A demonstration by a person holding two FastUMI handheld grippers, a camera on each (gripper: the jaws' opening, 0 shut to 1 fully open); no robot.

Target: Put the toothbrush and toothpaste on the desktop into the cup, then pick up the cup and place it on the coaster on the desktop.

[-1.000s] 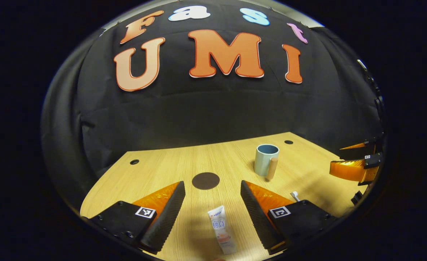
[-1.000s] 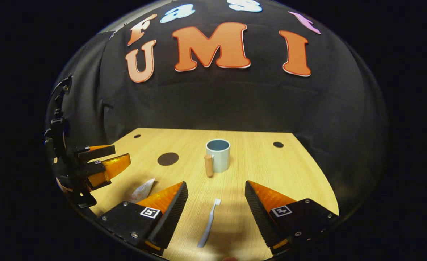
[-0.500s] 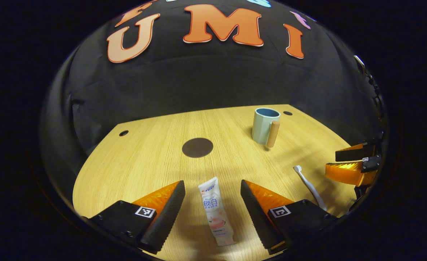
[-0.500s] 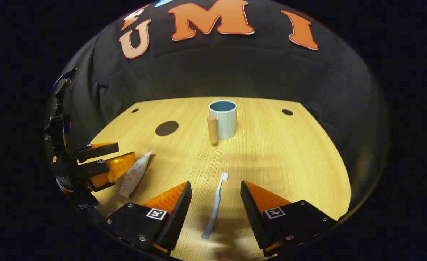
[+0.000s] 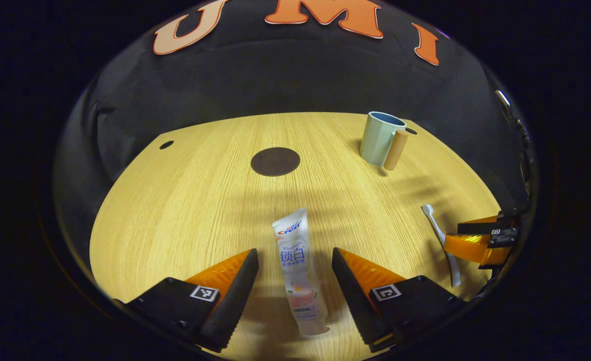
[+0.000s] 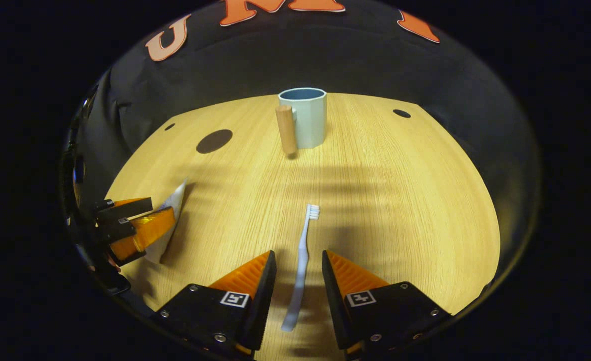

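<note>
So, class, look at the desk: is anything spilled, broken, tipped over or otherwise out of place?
Nothing stands out. The cup stands upright and the coaster lies flat and bare. The toothpaste and toothbrush lie flat on the desktop, each between open fingers of the left gripper and right gripper. No spill shows.

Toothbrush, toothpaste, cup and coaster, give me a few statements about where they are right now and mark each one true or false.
1. The toothbrush lies flat on the desktop between the right tongs' fingers. True.
2. The toothpaste is already in the cup. False: it lies on the desktop between the left tongs' fingers.
3. The cup stands on the coaster. False: it stands apart from it, on bare wood.
4. The cup is upright. True.
</note>
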